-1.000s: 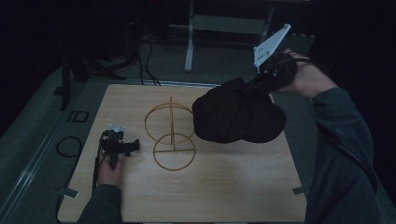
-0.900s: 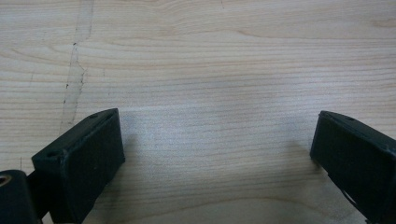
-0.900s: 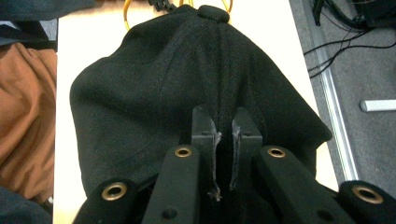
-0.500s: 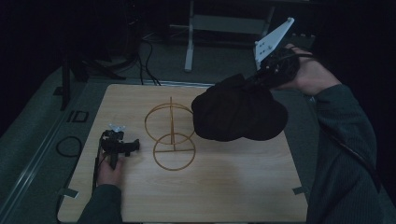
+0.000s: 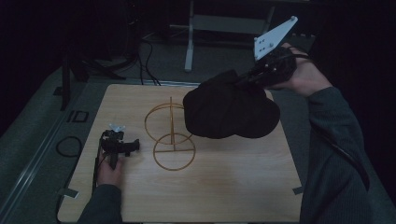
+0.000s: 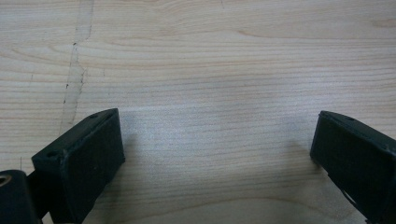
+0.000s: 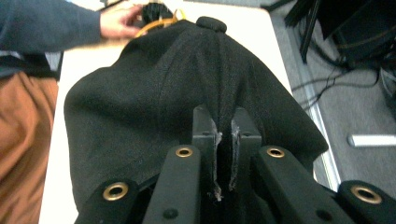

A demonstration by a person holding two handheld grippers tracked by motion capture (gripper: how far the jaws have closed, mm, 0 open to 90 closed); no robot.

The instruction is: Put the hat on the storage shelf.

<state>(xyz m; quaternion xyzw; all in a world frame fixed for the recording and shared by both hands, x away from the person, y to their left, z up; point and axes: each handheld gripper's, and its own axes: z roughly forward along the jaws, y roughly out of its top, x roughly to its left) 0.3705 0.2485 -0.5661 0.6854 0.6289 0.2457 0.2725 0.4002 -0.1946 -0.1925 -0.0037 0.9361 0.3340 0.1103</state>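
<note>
Black cap (image 5: 229,112) hangs pinched in the right gripper (image 7: 226,135); left gripper (image 6: 212,149) rests wide apart on the table (image 5: 224,186).

A thin brass-coloured wire stand of two hoops (image 5: 170,135) sits near the middle of the pale wooden table (image 5: 224,186); the left gripper (image 5: 116,145) rests on the table just left of it. The black fabric cap (image 5: 229,109) hangs above the table right of the stand, pinched in the right gripper (image 5: 261,74) behind it.
</note>
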